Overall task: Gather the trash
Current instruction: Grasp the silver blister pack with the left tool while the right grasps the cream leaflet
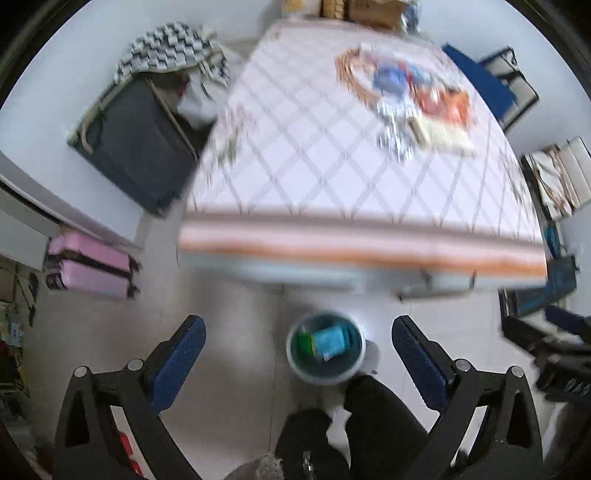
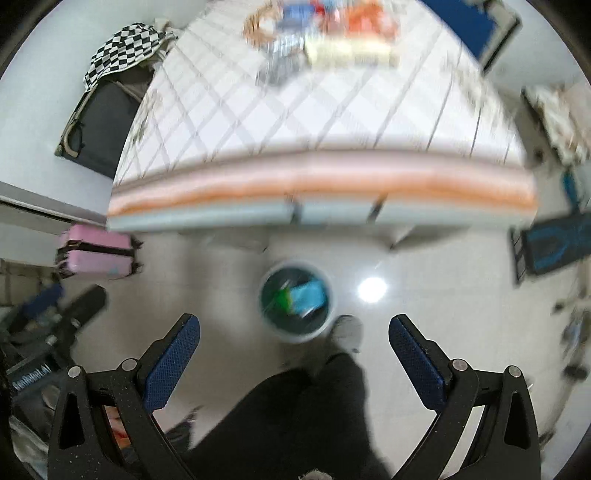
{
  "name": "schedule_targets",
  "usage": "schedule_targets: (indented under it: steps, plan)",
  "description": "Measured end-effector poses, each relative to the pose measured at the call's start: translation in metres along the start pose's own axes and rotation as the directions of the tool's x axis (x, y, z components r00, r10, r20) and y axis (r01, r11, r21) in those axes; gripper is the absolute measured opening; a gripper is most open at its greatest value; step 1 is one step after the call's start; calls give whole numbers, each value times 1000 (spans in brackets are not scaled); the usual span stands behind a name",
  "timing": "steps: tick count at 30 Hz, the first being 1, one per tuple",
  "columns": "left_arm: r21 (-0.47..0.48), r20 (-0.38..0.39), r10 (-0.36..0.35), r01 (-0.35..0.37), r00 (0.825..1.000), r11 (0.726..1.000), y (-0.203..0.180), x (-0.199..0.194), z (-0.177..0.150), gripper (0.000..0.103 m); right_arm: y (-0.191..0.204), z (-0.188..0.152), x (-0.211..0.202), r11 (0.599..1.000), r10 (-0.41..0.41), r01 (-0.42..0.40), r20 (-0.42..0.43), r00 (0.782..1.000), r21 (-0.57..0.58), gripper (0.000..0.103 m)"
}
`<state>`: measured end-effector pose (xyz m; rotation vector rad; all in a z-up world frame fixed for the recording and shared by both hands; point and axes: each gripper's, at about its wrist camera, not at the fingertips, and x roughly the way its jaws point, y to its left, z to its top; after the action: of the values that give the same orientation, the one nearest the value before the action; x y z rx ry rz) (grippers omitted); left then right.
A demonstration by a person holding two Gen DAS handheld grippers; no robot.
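Observation:
A round white trash bin (image 1: 354, 369) stands on the floor before the table; a light blue packet (image 1: 328, 341) and something green lie inside. It also shows in the right wrist view (image 2: 328, 325). Several colourful wrappers (image 1: 421, 96) lie in a pile on the far right of the table (image 1: 314, 147), blurred in the right wrist view (image 2: 332, 33). My left gripper (image 1: 298, 341) is open and empty above the bin. My right gripper (image 2: 294, 338) is open and empty, also high above the floor near the bin.
A pink suitcase (image 1: 92, 269) lies on the floor at left, a dark suitcase (image 1: 136, 144) with checked cloth behind it. The person's dark legs and grey shoe (image 2: 347, 332) stand beside the bin. Dark boxes (image 2: 554, 247) sit at right. Both views are motion-blurred.

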<state>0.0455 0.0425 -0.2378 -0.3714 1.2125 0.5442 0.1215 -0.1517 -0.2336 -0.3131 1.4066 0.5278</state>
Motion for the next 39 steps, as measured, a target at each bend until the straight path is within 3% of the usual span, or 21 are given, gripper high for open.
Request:
schedule_targets:
  steps: [4,7,9,11,14,15,19,20,22,23,24,26,29,30,32,33,34,36,39]
  plan:
    - [-11,19,24,-23,1000,1000,-20,12,42,103,-29,67,-14,1000,-28,28,64,998,11,103]
    - [-3,23,104,-104,994,995,-39,29,71,103,-37,124,-2,991,-80,85,56,995,-102,103]
    - [-14,6,168,-168,986,986,-50,49,88,103,-35,163,19,957,-139,139,21,990,-254,103]
    - [-38,-37,196,-197,980,980,-57,66,102,103,-28,197,48,883,-218,193,-10,976,-428,103]
    - [-76,-120,218,-228,969,971,-68,104,118,103,-14,233,99,738,-306,214,-35,951,-641,103]
    - [-80,-141,226,-238,964,968,-71,114,122,103,-8,245,115,666,-336,220,-24,942,-713,103]
    - [-86,-190,248,-268,950,960,-77,140,132,103,13,269,163,443,-389,221,35,920,-869,103]
    - [-84,-192,251,-271,949,959,-77,142,135,103,17,273,171,401,-393,215,45,919,-890,103]
    - [-74,-194,261,-280,945,957,-76,145,141,103,23,280,186,353,-404,210,54,913,-912,103]
    - [-69,-193,261,-278,946,958,-76,146,144,103,23,282,189,354,-398,196,42,917,-915,102]
    - [-63,-191,257,-273,947,960,-75,147,147,103,23,288,189,380,-382,163,7,924,-910,102]
    - [-36,-185,242,-253,952,967,-77,150,158,103,15,299,185,498,-333,88,-96,938,-863,91]
    - [50,-156,223,-218,962,975,-88,152,173,103,-8,309,178,661,-301,92,-151,941,-745,91]
    - [80,-152,220,-210,964,974,-91,153,176,103,-24,312,174,753,-281,90,-196,939,-652,91]
    - [164,-145,203,-178,968,970,-101,157,183,103,-51,316,169,878,-225,67,-286,932,-474,91]
    - [205,-145,193,-161,970,965,-106,160,185,103,-71,317,165,942,-159,43,-329,931,-332,91]
    - [251,-151,178,-137,972,958,-113,164,188,103,-87,316,163,974,-102,19,-364,926,-226,91]
    - [328,-184,162,-95,969,940,-123,175,193,103,-109,313,161,996,-1,-34,-409,912,-78,91]
    - [393,-244,136,-30,960,919,-134,193,200,102,-130,309,151,999,48,-54,-367,929,-5,96]
